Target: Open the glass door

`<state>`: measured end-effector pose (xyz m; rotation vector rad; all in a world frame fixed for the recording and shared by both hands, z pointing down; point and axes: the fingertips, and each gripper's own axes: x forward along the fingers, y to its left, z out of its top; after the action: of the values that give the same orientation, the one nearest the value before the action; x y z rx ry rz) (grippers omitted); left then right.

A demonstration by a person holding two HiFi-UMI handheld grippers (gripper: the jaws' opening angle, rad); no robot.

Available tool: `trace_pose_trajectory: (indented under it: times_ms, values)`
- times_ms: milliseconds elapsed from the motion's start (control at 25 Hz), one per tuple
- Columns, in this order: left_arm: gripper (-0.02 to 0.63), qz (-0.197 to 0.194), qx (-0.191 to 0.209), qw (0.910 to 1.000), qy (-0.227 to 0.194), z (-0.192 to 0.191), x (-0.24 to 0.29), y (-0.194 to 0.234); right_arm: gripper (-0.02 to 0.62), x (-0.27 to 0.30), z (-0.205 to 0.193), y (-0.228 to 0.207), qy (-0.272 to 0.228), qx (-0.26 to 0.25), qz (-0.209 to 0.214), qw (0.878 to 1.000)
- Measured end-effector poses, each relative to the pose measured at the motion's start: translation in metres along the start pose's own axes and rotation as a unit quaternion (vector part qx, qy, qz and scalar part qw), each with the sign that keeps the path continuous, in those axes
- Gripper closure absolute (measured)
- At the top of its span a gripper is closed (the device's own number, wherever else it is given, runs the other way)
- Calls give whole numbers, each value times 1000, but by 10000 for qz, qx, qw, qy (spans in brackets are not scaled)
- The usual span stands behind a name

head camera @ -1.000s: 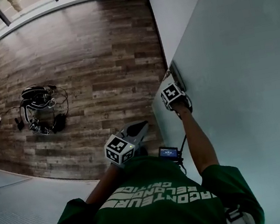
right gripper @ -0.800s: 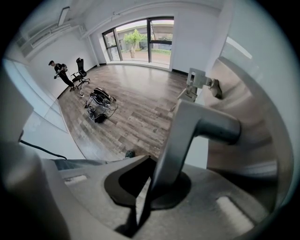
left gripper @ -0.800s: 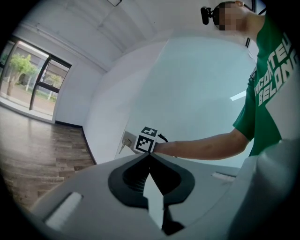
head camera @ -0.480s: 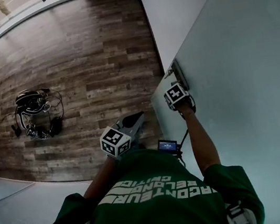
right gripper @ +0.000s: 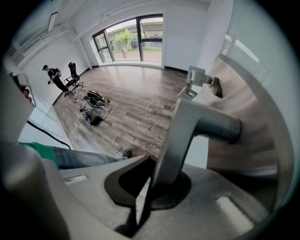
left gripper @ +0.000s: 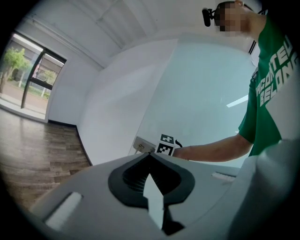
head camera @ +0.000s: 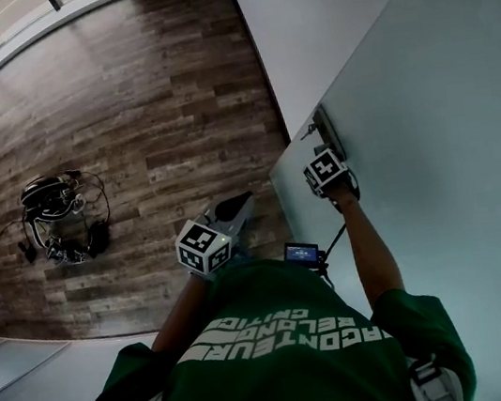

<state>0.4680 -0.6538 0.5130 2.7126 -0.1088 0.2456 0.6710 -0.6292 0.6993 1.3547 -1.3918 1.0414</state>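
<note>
Our right gripper [right gripper: 154,182] points steeply down, its fingers [right gripper: 123,183] clenched on the metal lever handle [right gripper: 206,125] of the glass door [head camera: 445,172]. The handle's grip runs down between the fingers, and a small lock fitting [right gripper: 197,77] sits on the door beyond it. In the head view the pale, frosted door fills the right side. The handle is mounted close to the door's free edge, with the wooden floor [head camera: 146,88] past that edge and a white wall [head camera: 324,11] behind.

We hold our left gripper [left gripper: 151,161] roughly level in front of our chest, apart from the door. Its fingers are pressed together with nothing between them, and it looks toward the right gripper's marker cube [left gripper: 165,145].

A small screen [head camera: 301,254] shows between our chest and right forearm. A tangle of cables and gear [head camera: 59,222] lies well apart from us on the floor. In the right gripper view, a person [right gripper: 49,72] and an office chair [right gripper: 72,75] stand far off near tall windows [right gripper: 136,40].
</note>
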Motion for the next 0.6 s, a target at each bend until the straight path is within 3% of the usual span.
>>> trace_pose_trajectory:
  times_ms: [600]
  values:
    - [595, -204, -44, 9997, -91, 33, 3, 51, 603, -5, -13, -22, 137, 260, 36, 9996]
